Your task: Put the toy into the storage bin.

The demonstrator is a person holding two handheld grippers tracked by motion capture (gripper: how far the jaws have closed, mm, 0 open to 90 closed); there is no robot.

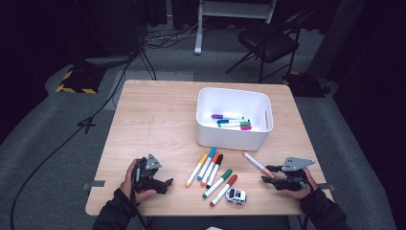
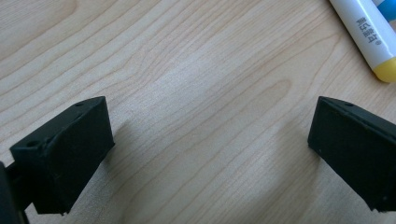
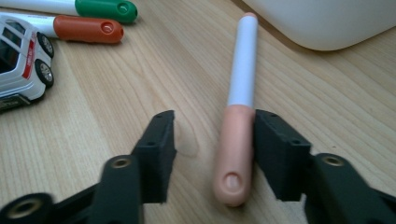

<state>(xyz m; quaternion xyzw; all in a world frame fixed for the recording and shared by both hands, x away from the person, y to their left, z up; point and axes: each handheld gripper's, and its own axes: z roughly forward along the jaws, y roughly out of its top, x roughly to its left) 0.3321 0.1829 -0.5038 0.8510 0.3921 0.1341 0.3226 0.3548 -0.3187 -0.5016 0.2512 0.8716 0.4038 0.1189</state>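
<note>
Four markers already lie in the white rectangular plastic bin (image 1: 234, 117), purple, blue, green and magenta caps showing. Seven remain on the pale wooden table (image 1: 158, 124): a yellow-capped white marker (image 1: 196, 169), blue, orange and black ones fanned beside it, a green-capped marker (image 3: 81, 8) and a red-capped marker (image 3: 70, 28) nearer the front edge, and the peach-capped white marker (image 3: 239, 109) off to the right, just in front of the bin. A small white toy car (image 1: 236, 195) sits by the red cap. Sorting looks roughly a third done.

The right gripper (image 3: 212, 147) lies low and near level over the table, pointing toward the centre, with the peach cap between its jaws. One pad touches the cap's side; the other stands clear with a gap of bare wood. Not a pinch yet, jaws partly spread. The marker rests flat on the table.

The left gripper (image 1: 168, 184) rests near the front left, hand wrapped round its body, jaws spread wide with nothing but wood grain between them; the yellow cap lies just beyond.
</note>
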